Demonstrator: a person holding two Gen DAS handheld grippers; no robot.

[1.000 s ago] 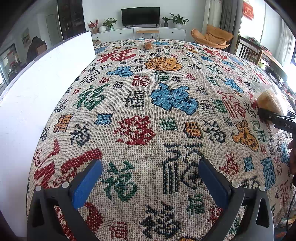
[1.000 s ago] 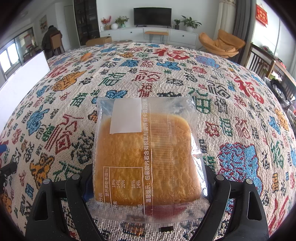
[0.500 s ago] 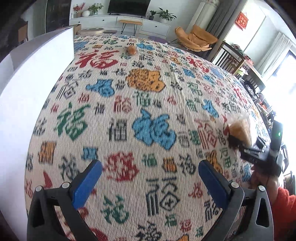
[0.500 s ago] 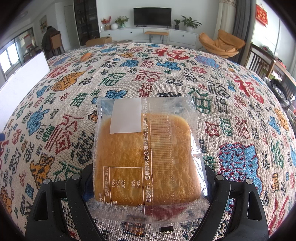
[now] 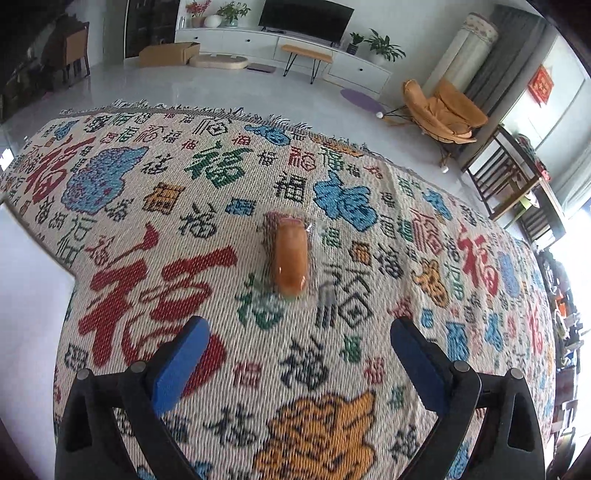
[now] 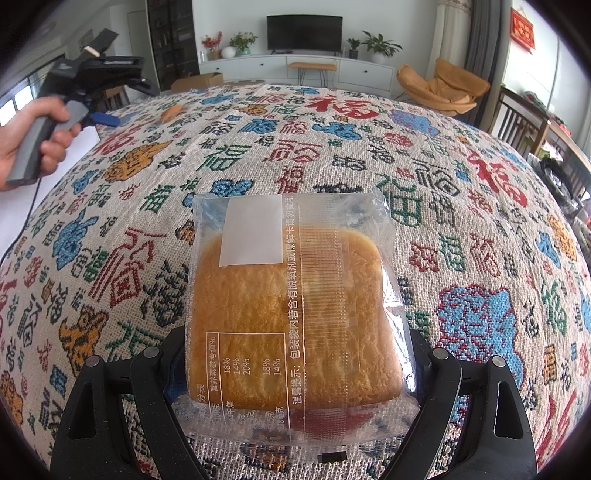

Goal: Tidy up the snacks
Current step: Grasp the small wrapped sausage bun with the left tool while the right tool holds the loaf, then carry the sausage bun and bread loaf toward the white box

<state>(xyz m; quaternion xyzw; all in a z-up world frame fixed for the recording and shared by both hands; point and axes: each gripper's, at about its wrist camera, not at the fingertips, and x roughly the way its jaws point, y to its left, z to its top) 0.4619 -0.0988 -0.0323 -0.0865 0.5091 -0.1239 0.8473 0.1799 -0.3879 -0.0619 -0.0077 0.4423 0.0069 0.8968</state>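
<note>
Legibly, "温馨提示" on cake wrapper (image 6: 295,306)

wrapped square cake (image 6: 295,314) mid-cloth; wrapped bun (image 5: 289,258) far side

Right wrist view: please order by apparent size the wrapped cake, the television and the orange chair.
1. wrapped cake, clearly largest, though nearest to the camera.
2. orange chair.
3. television, slightly smaller; both are far away, so unsure.

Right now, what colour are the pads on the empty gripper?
Blue. The left gripper pads show best in the left wrist view.
</note>
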